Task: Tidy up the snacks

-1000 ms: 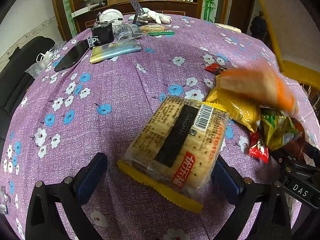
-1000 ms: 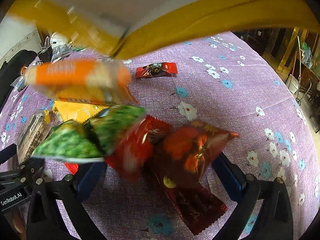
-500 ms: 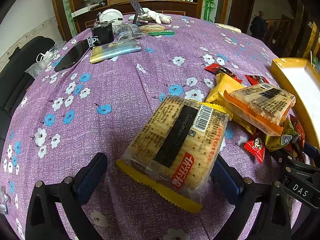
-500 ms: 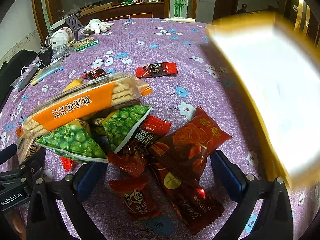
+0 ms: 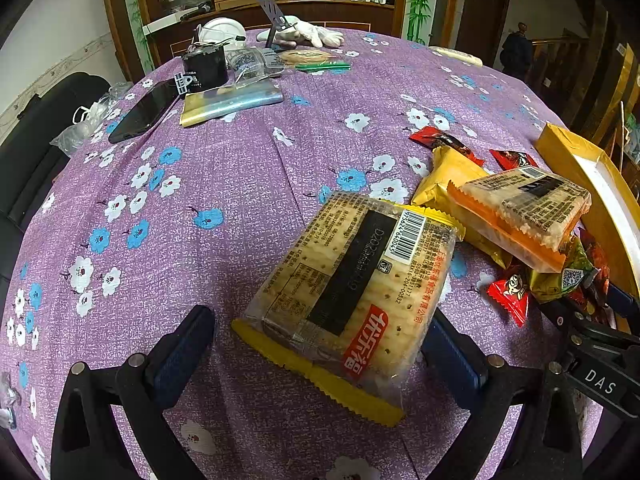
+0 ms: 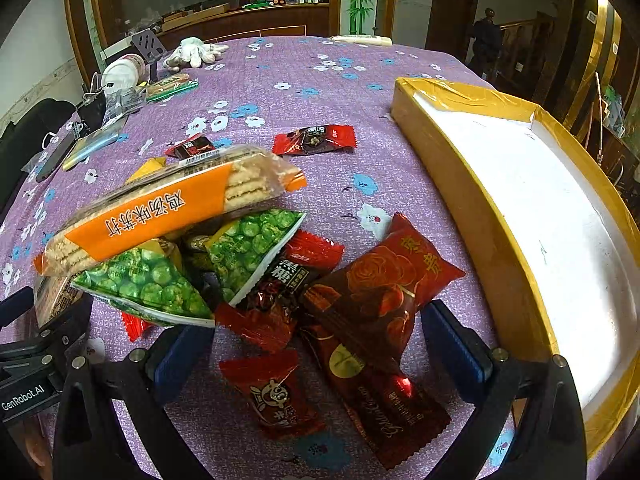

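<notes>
Landmark: yellow tray [image 6: 460, 176], on the purple tablecloth [image 5: 240, 168].
Snack pile [image 6: 256, 264]: just left of the tray — loose, on the cloth.
Right gripper [image 6: 316, 344]: fingers wide apart, straddling the pile's near packets.
Left gripper [image 5: 316, 344]: fingers apart — cracker pack [image 5: 352, 288] lies between them, farther left of the tray.

purple floral tablecloth [image 5: 240, 184], yellow box [image 6: 472, 216]
</notes>
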`<state>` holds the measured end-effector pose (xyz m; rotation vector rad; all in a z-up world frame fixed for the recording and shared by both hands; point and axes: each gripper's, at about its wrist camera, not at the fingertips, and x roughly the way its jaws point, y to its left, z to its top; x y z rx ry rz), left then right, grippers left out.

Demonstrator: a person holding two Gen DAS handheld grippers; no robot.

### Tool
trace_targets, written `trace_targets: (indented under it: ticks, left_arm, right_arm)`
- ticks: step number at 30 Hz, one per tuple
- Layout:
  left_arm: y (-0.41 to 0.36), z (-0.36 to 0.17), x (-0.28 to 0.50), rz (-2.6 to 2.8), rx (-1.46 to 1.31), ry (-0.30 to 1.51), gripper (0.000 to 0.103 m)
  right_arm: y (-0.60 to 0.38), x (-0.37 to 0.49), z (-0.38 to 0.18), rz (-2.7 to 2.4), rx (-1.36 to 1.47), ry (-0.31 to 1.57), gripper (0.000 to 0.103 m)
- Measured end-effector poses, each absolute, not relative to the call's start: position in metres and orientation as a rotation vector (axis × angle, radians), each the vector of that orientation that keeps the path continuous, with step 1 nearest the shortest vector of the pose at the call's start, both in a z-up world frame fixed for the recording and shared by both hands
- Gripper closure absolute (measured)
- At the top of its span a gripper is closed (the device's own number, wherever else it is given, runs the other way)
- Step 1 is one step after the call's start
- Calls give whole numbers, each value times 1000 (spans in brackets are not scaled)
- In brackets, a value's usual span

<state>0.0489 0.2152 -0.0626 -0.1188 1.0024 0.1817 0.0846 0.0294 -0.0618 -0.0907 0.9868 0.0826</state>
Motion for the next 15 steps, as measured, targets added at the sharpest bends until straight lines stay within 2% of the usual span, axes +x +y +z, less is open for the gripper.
trace_targets:
  ticks: [15]
  left_arm:
    - [215,-63,49,182,-121,1004,0]
  right_arm:
    - [27,86,-63,77,-87,987,0]
